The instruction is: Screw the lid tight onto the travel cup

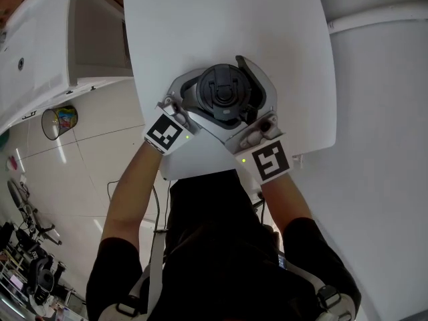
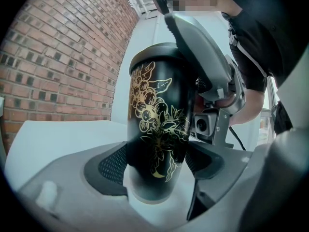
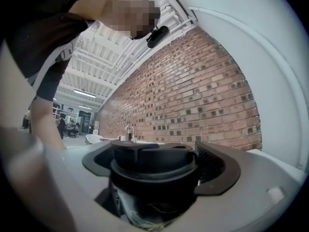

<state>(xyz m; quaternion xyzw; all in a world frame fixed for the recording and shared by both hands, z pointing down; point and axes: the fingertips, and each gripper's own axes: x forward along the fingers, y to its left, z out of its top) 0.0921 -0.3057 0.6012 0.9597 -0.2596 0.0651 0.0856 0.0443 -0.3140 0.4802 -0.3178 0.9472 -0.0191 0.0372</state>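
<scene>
While your left hand-held gripper (image 2: 154,164) pinches the travel cup (image 2: 155,108) around its glossy black body printed with gold flowers, your right hand-held gripper (image 3: 153,167) clamps the black lid (image 3: 150,162) on top; the cup stands upright on the white desk (image 1: 221,19).

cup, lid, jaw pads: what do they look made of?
Cup: glossy black coat with a gold floral print and soft highlights; probably painted metal, though plastic is possible.
Lid: matte black moulded plastic, judging by its dull sheen and stepped rim.
Pads: black with a fine grid texture, likely rubber.
</scene>
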